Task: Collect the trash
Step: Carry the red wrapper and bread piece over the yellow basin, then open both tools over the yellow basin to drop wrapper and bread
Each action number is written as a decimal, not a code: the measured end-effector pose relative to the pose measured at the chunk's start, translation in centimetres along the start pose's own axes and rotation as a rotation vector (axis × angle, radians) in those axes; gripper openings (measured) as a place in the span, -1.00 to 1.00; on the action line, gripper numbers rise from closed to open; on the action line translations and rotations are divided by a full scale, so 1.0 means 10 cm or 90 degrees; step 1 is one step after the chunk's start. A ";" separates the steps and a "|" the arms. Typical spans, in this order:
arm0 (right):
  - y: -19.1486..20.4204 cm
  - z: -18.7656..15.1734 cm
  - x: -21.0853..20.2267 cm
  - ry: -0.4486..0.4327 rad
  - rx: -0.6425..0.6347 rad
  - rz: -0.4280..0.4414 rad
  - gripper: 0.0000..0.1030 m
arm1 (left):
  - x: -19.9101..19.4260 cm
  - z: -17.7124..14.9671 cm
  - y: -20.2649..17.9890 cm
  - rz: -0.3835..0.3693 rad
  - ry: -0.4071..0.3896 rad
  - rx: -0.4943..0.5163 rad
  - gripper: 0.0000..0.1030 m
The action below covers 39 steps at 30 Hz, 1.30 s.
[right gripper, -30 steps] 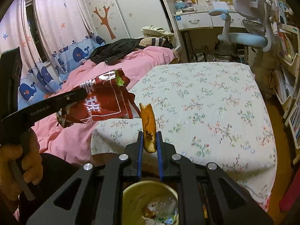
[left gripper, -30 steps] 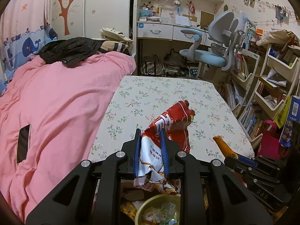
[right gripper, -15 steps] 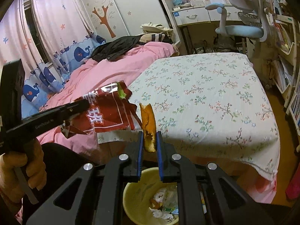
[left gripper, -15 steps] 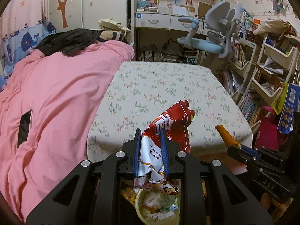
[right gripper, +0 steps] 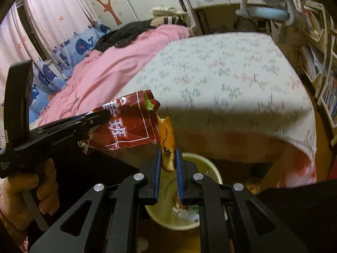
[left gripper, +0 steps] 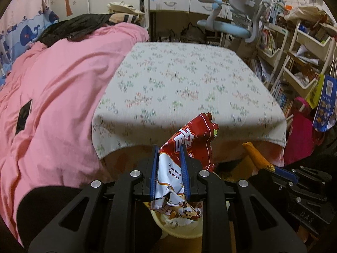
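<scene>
Over the yellow bin [right gripper: 202,164], both claws have pulled back off the floral surface [left gripper: 185,84]: the left claw [left gripper: 169,168] grips the red snack wrapper [left gripper: 189,139], the right claw [right gripper: 168,162] clamps a banana peel [right gripper: 167,141]. Beside the surface lies a pink bed [left gripper: 59,88].

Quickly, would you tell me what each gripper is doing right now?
Left gripper: closed on the red snack bag.
Right gripper: closed on the banana peel, above the yellow trash bin.
</scene>
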State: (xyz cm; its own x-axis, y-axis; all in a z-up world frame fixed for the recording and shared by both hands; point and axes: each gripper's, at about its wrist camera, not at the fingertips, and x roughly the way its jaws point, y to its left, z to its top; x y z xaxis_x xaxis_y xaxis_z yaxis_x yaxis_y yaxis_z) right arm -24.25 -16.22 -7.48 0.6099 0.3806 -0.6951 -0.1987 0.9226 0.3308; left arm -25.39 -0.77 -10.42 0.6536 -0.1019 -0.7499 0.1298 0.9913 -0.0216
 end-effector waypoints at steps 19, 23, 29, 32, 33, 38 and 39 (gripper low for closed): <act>0.17 -0.38 0.16 0.138 -0.011 -0.059 -0.66 | 0.28 -0.53 -0.12 -0.011 0.139 0.008 -0.58; 0.19 -0.40 0.15 0.135 -0.010 -0.059 -0.43 | 0.28 -0.56 -0.13 -0.008 0.139 0.010 -0.49; 0.18 -0.34 0.01 0.072 0.005 -0.043 0.00 | 0.10 -0.47 -0.12 0.002 0.077 0.001 0.00; 0.17 -0.30 -0.11 0.024 0.015 -0.044 0.10 | -0.03 -0.39 -0.12 0.010 0.033 -0.004 0.25; 0.16 -0.29 -0.12 0.017 0.019 -0.046 0.11 | -0.06 -0.36 -0.12 0.009 0.025 -0.004 0.28; 0.13 -0.20 -0.25 -0.045 0.025 -0.071 0.28 | -0.20 -0.19 -0.06 0.028 -0.026 -0.016 0.46; 0.14 -0.17 -0.27 -0.057 0.021 -0.076 0.31 | -0.22 -0.17 -0.04 0.031 -0.034 -0.020 0.51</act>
State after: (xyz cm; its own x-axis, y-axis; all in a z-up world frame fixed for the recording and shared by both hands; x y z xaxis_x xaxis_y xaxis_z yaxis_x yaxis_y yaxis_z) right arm -27.51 -15.81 -6.26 0.6945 0.2595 -0.6711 -0.0966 0.9579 0.2704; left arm -28.11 -0.82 -9.87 0.6979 -0.0568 -0.7139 0.0742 0.9972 -0.0068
